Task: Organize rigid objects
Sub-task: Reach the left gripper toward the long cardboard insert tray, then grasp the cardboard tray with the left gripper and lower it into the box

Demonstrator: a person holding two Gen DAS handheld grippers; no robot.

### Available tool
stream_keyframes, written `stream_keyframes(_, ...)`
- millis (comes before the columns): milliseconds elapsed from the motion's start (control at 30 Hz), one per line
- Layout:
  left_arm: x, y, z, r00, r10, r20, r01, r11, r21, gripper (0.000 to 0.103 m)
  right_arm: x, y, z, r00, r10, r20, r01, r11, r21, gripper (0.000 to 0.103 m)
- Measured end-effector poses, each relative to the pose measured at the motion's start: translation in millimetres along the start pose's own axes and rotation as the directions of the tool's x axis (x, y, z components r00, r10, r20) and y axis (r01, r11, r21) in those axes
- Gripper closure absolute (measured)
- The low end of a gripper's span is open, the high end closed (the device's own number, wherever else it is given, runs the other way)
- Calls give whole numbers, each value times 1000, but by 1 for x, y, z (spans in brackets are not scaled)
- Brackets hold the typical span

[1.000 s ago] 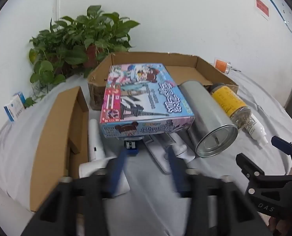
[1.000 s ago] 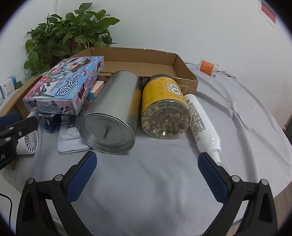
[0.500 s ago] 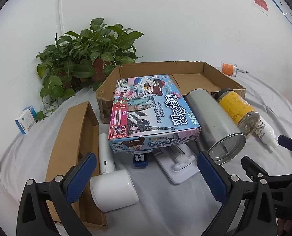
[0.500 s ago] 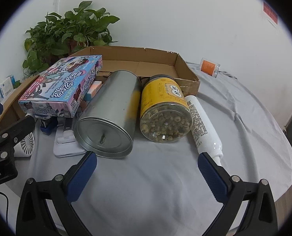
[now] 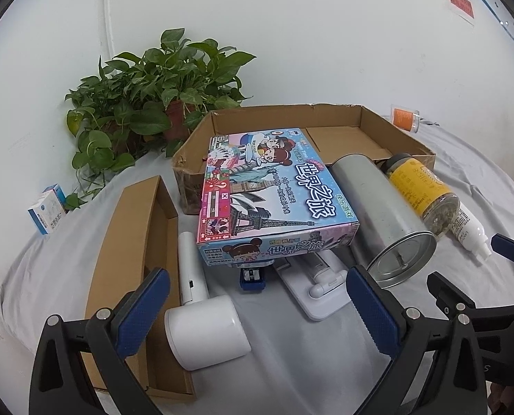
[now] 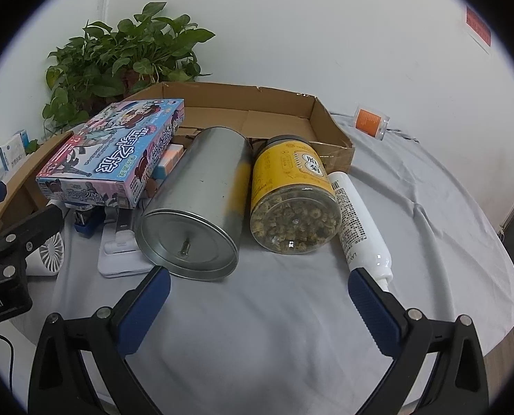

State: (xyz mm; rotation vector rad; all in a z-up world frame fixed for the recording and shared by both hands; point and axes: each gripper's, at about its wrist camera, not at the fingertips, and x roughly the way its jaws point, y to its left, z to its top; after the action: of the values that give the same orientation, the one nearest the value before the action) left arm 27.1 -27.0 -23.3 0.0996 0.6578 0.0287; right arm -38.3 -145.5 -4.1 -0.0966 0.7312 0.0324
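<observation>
A colourful game box (image 5: 274, 190) lies tilted on a blue stapler (image 5: 253, 276) and a white stand (image 5: 319, 287), with its far end on the large cardboard box (image 5: 291, 117). A white handheld fan (image 5: 205, 318) lies just ahead of my left gripper (image 5: 255, 287), which is wide open and holds nothing. To the right lie a silver tin (image 6: 194, 214), a yellow-labelled jar (image 6: 291, 200) and a white tube (image 6: 357, 218), all on their sides. My right gripper (image 6: 257, 283) stands open in front of the tin and jar, touching nothing.
A shallow cardboard tray (image 5: 125, 242) lies at the left beside the fan. A potted plant (image 5: 146, 86) and a small blue-and-white carton (image 5: 47, 212) stand at the back left. An orange-labelled cup (image 5: 404, 117) is at the back right. Grey cloth covers the table.
My left gripper's fingers went from close together to wide apart, and its view drew back a little from the game box. The right gripper edged closer to the tin and jar.
</observation>
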Motion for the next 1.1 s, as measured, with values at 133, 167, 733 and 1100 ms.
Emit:
stream_keyframes(133,-1,0,2,1000,4,1,-4,1000,7,0,0,1,0,1000,-2,-3,2,1000,1,1)
stream_keyframes(167,-1,0,3,1000,7,1,-7,1000,9,0,-1,0,0,1000,-3,0,3,1000,1,1)
stream_keyframes(733,-11,79,-13,962,266,-64,-263,963,57,18,-10,18,8,995,95,26,-94,995,-26,1)
stream_keyframes(1100,-9,161,-48,972,154,-178,-177,977,-122,52,-13,78,16,947,319,-21,-319,939,-131,1)
